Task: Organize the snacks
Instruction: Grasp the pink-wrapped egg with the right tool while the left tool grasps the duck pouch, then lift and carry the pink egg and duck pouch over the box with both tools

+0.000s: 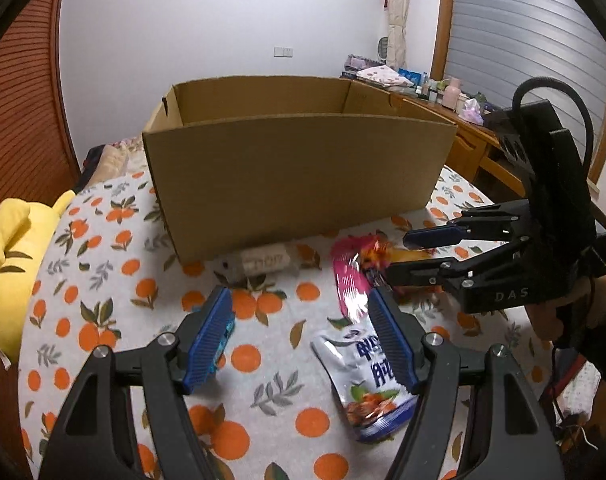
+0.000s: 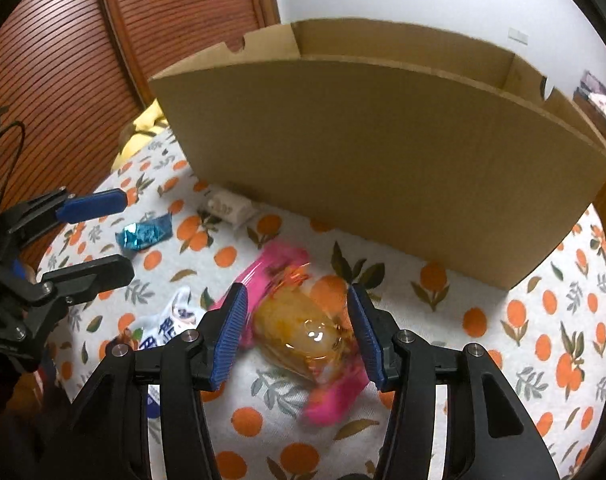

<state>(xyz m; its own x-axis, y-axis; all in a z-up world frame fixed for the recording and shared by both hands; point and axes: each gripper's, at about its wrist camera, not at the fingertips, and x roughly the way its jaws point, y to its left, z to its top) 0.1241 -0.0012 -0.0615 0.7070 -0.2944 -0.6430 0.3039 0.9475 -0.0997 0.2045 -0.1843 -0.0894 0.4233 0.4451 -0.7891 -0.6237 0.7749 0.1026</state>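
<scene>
Left gripper: fingers spread, pinching nothing; bare orange-print cloth lies between them.
White-and-blue pouch: flat on the cloth, partly under the right-hand finger of the left gripper, not pinched by it.
Blue wrapper: on the cloth just behind the left-hand finger of the left gripper, mostly hidden in the left wrist view.
Right gripper: fingers spread, one on each side of the clear-wrapped yellow bun; gaps show on both sides, so the pads do not press it.
Pink packet: under the bun, running from beyond the fingertips back towards the right gripper's palm; blurred.
White packet: well beyond both pairs of fingers, against the foot of the box.
Cardboard box: open-topped, standing upright on the cloth beyond all the snacks; its inside floor is hidden.
Yellow plush toy: far to the left of the left fingers, at the cloth's edge.
</scene>
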